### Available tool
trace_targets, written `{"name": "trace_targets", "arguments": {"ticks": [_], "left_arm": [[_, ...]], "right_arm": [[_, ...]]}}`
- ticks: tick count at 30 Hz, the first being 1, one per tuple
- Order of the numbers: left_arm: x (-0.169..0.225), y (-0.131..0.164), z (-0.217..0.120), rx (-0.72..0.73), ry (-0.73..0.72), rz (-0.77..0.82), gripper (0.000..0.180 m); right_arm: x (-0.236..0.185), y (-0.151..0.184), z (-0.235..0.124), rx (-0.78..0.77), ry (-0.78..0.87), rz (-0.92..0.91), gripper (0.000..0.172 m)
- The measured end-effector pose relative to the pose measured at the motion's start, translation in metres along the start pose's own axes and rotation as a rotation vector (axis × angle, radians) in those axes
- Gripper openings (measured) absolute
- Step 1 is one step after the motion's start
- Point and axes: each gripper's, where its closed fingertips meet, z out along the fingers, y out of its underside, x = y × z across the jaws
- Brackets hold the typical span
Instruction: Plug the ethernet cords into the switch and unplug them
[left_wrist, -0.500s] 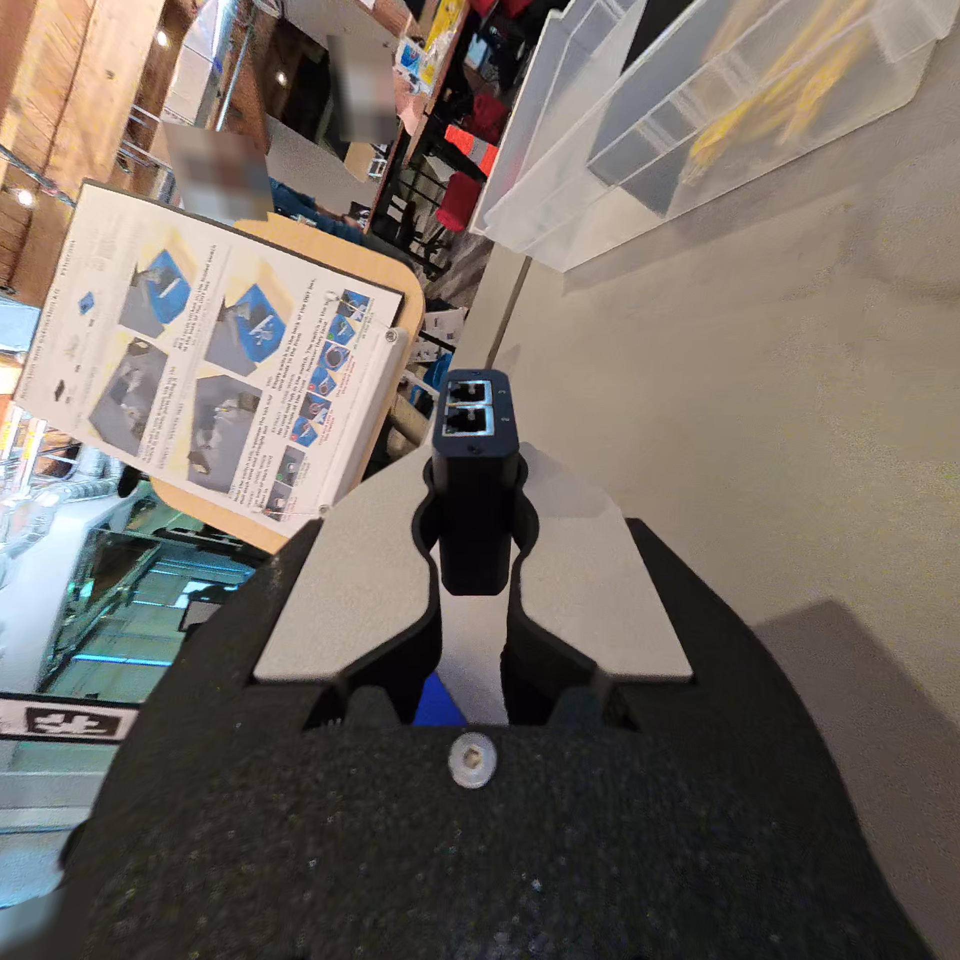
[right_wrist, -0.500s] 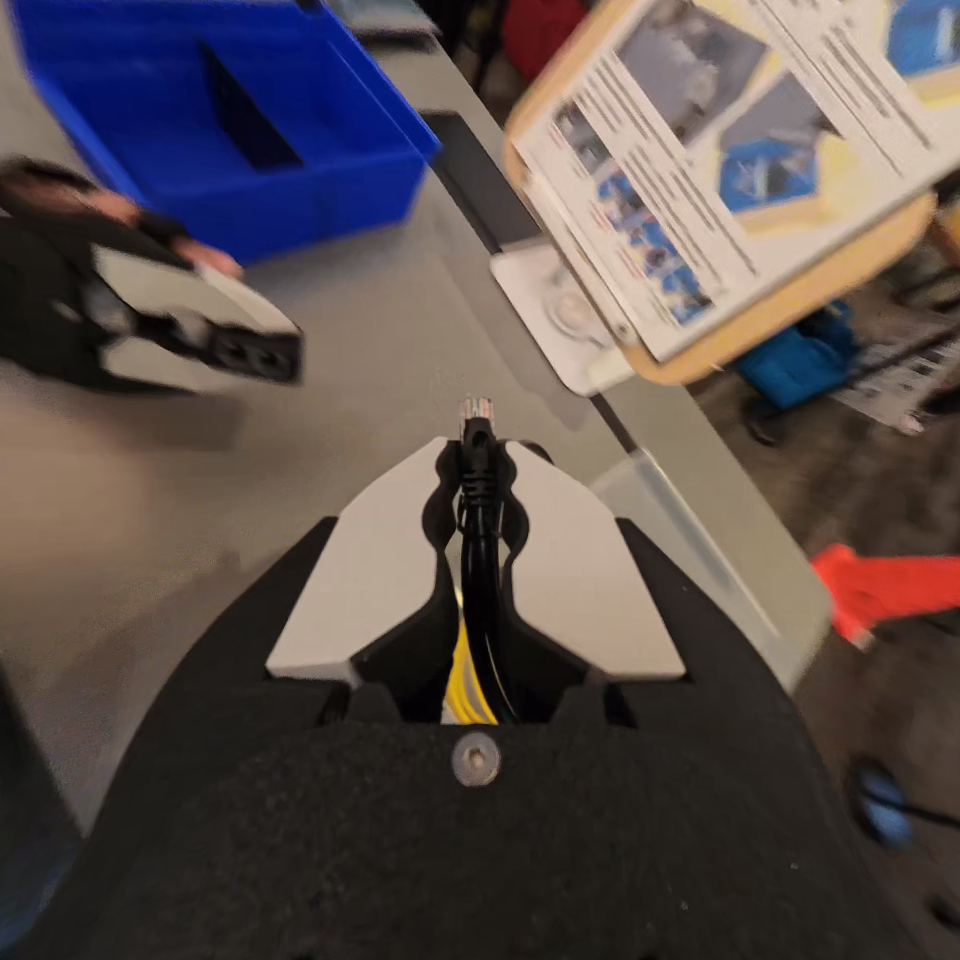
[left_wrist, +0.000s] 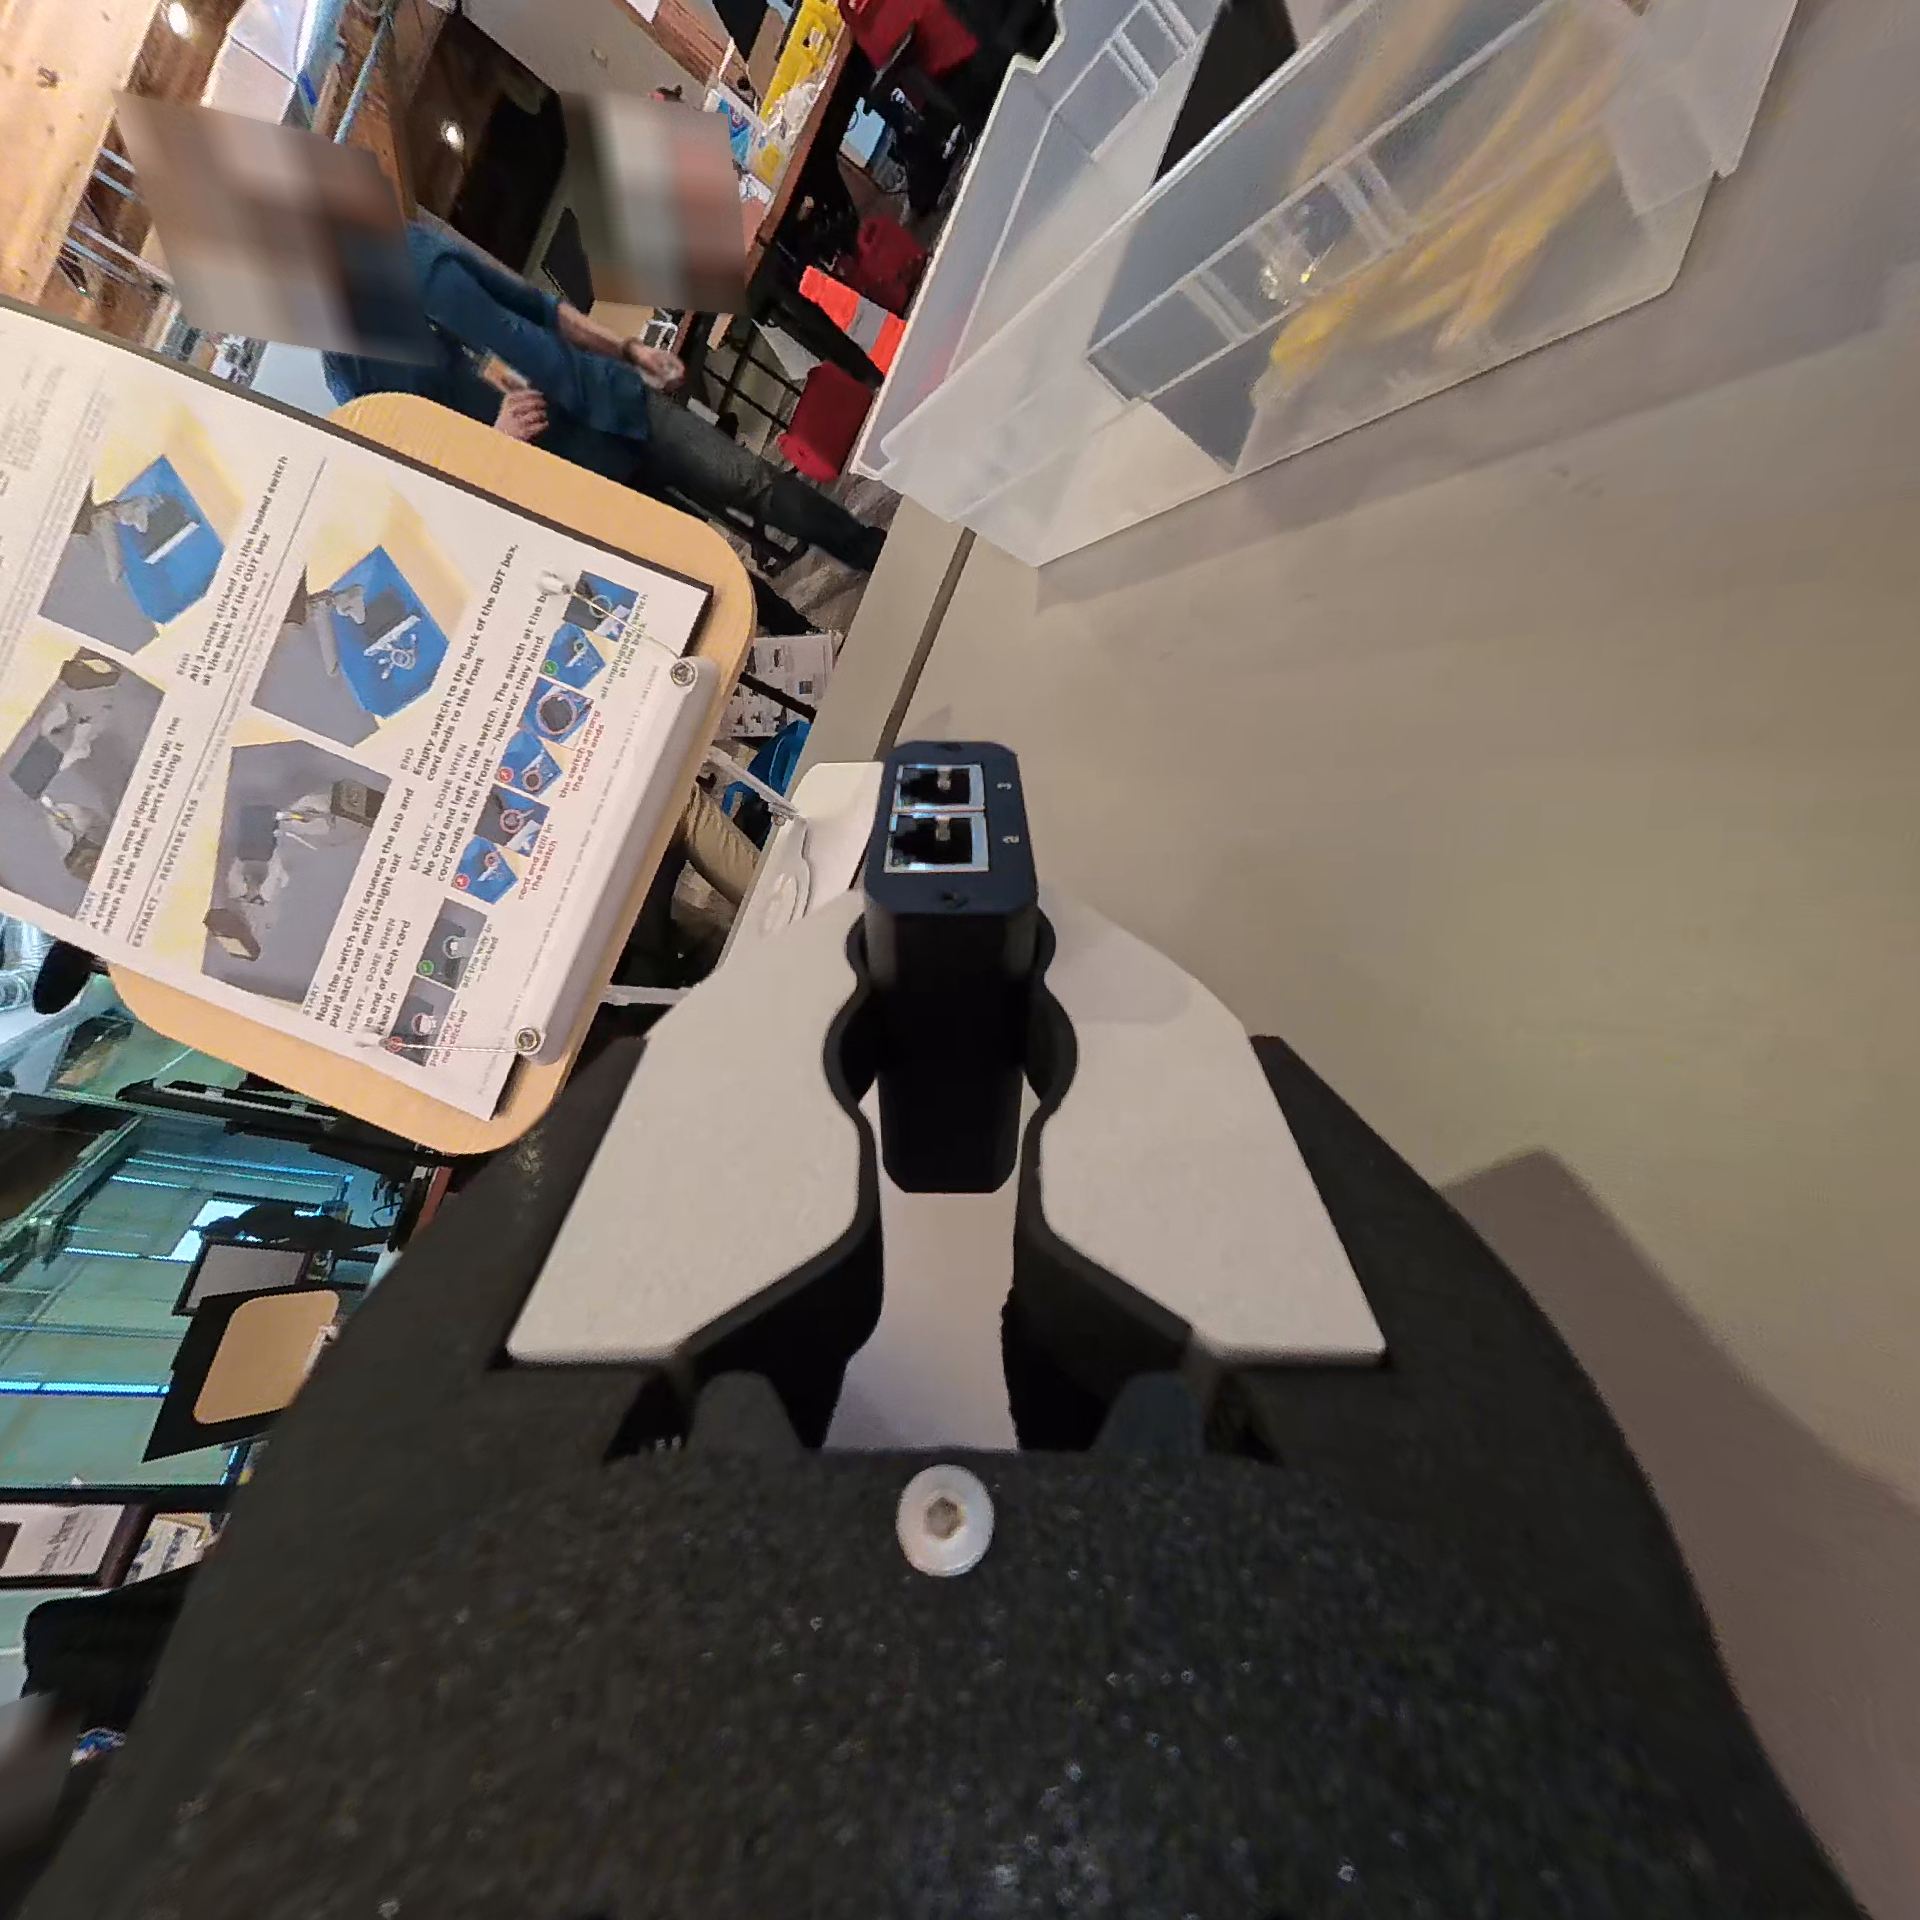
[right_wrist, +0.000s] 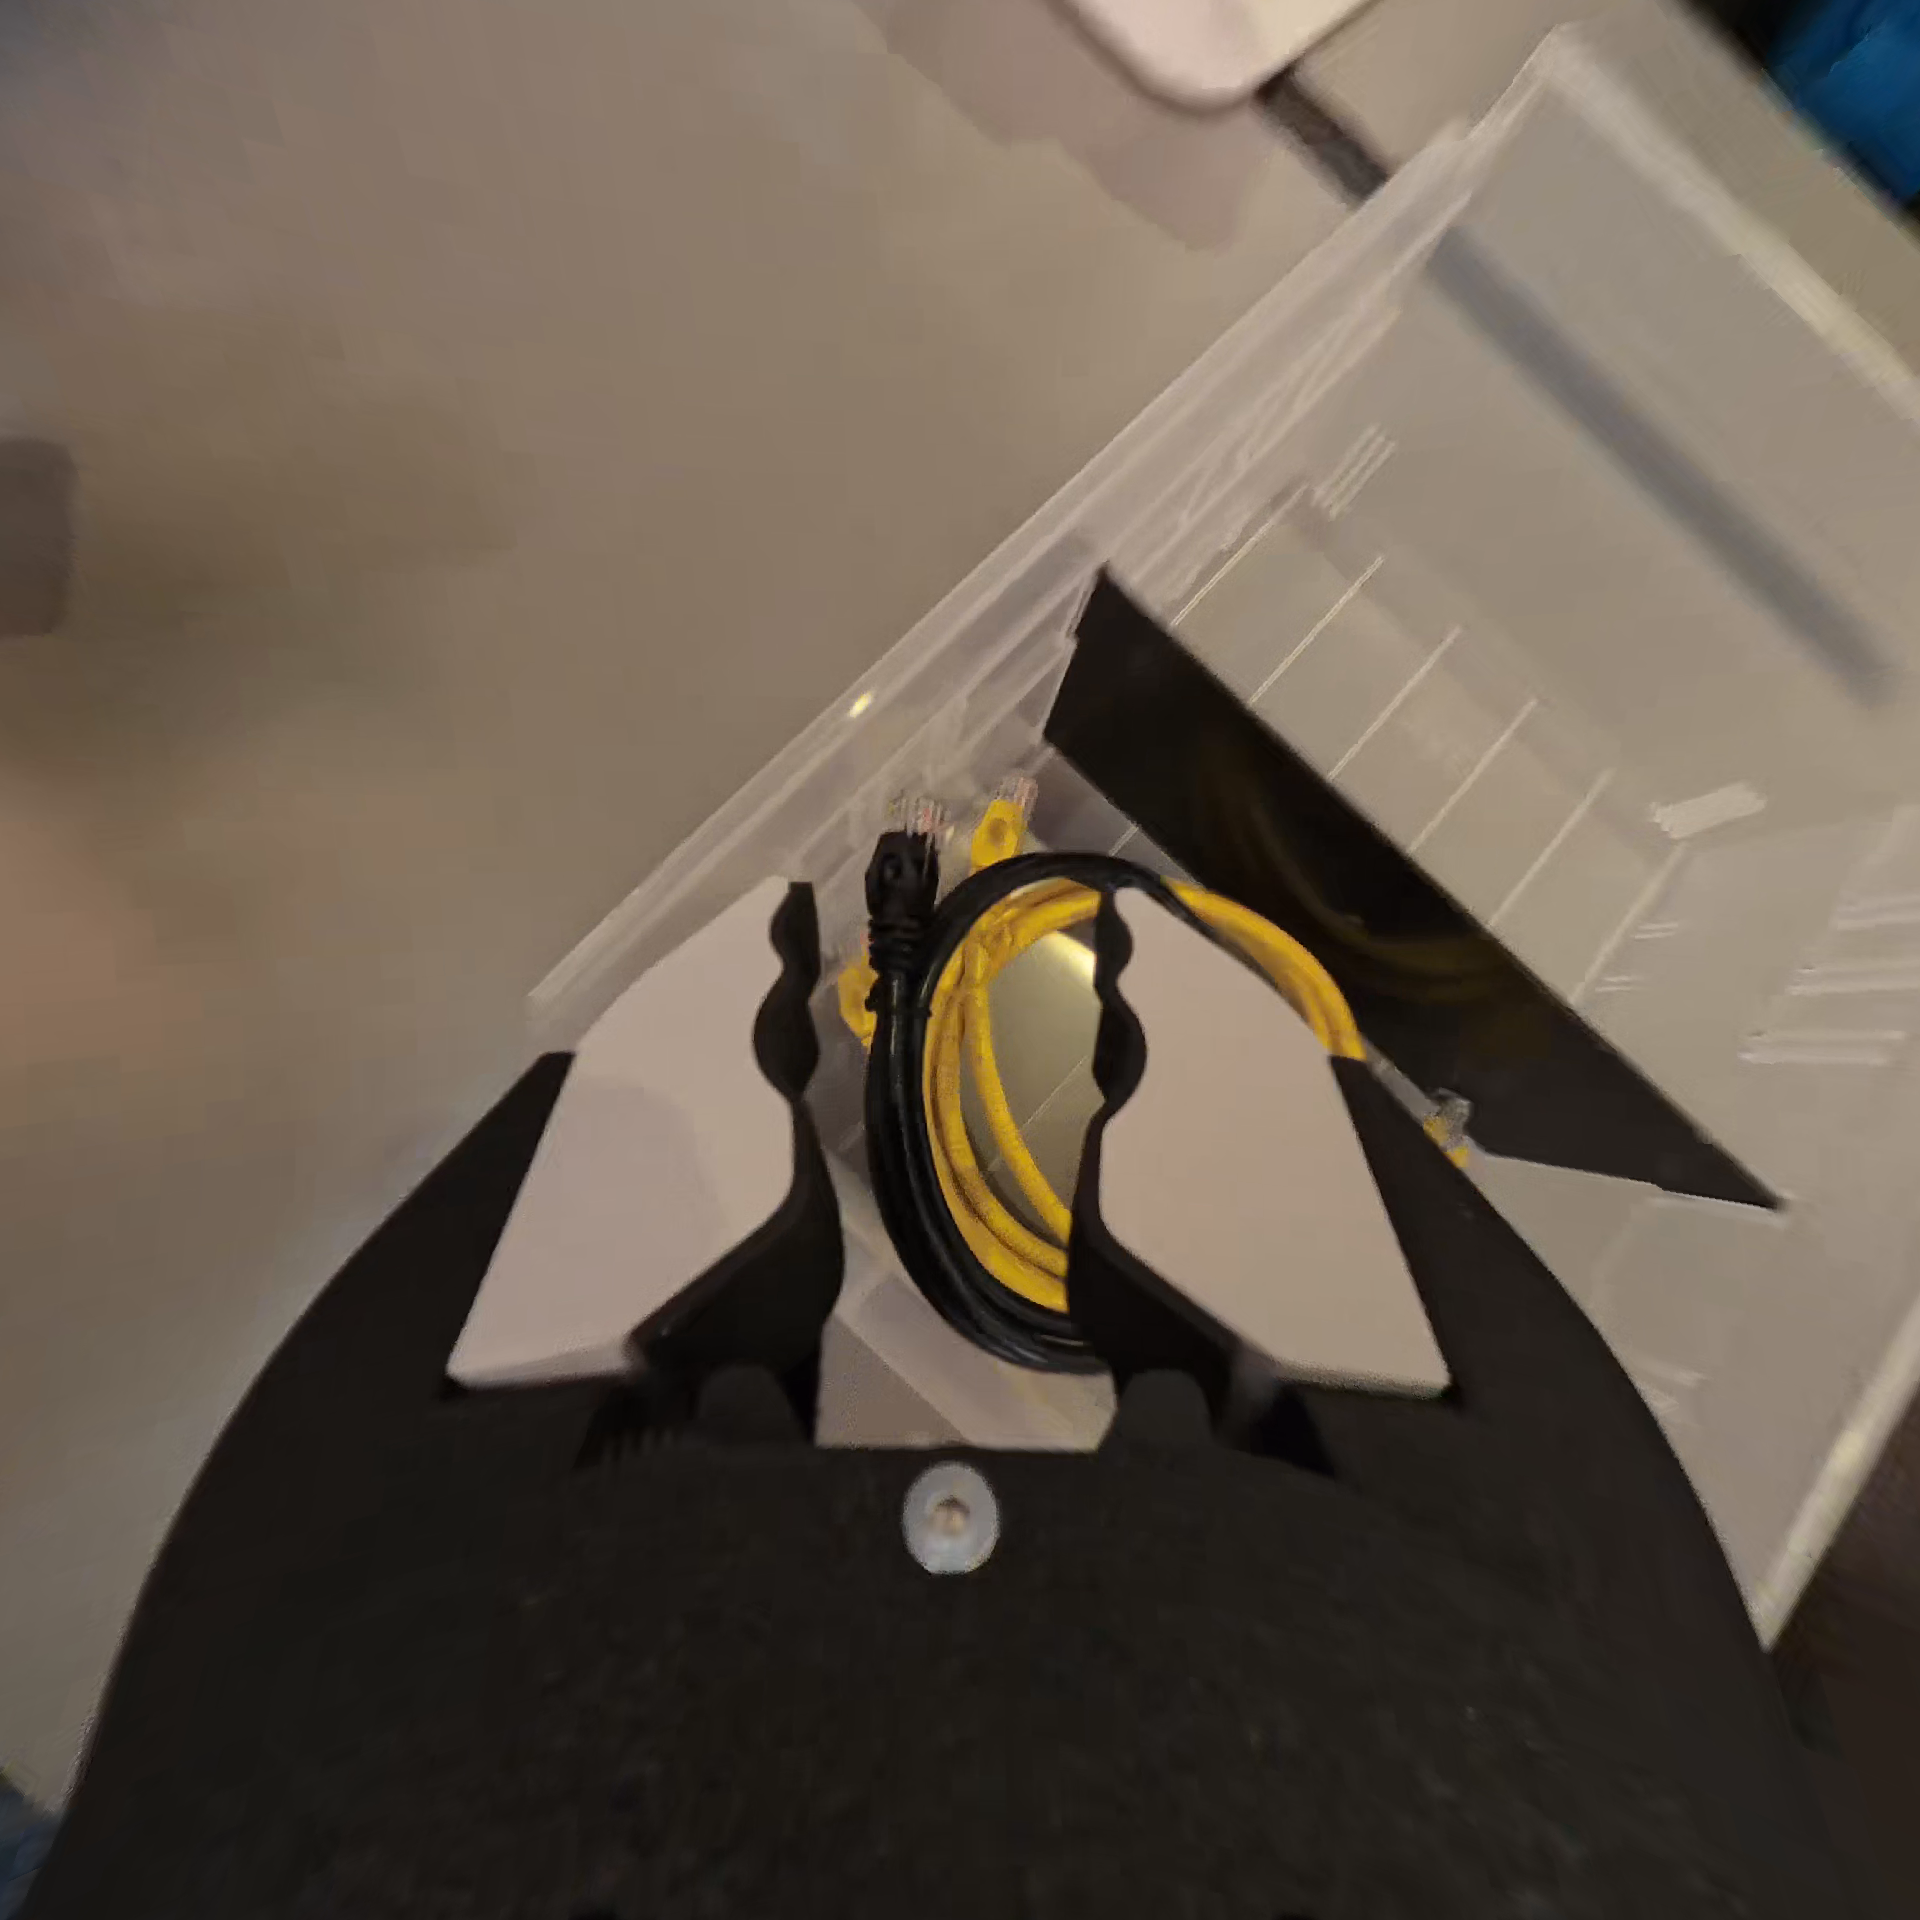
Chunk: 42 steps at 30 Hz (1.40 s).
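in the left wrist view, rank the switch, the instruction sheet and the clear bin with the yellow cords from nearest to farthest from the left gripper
1. The switch: clamped in the left gripper, straight ahead.
2. The instruction sheet: to the left, beyond the table edge.
3. The clear bin: farthest, upper right on the table.

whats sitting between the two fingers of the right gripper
In the right wrist view, the black cord and a yellow cord coil between the right gripper fingers, over the clear bin; the spread pads press neither.
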Motion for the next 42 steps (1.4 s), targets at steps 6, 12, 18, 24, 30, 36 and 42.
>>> {"name": "trace_targets", "arguments": {"ticks": [6,12,18,24,30,36,42], "left_arm": [[-0.001,0.006,0.002,-0.009,0.027,-0.045,0.024],[-0.001,0.010,0.006,-0.019,0.045,-0.068,0.024],[0.000,0.011,0.006,-0.022,0.054,-0.072,0.024],[0.000,0.011,0.005,-0.022,0.057,-0.069,0.024],[-0.001,0.010,0.003,-0.017,0.054,-0.069,0.024],[-0.005,0.001,-0.002,0.075,0.098,-0.141,0.024],[-0.004,-0.040,-0.028,0.427,0.185,-0.165,0.024]], "right_arm": [[0.008,-0.059,-0.090,0.413,-0.056,0.142,0.040],[0.003,-0.031,-0.083,0.252,0.008,0.006,0.039],[-0.008,0.047,-0.027,-0.146,-0.076,-0.086,0.032],[-0.008,0.062,0.004,-0.249,-0.129,-0.016,0.006],[-0.006,0.063,0.009,-0.310,-0.112,-0.015,0.007],[-0.032,-0.027,-0.056,0.165,-0.263,0.087,0.019],[-0.146,-0.109,-0.073,0.503,-0.794,0.234,0.067]]}}
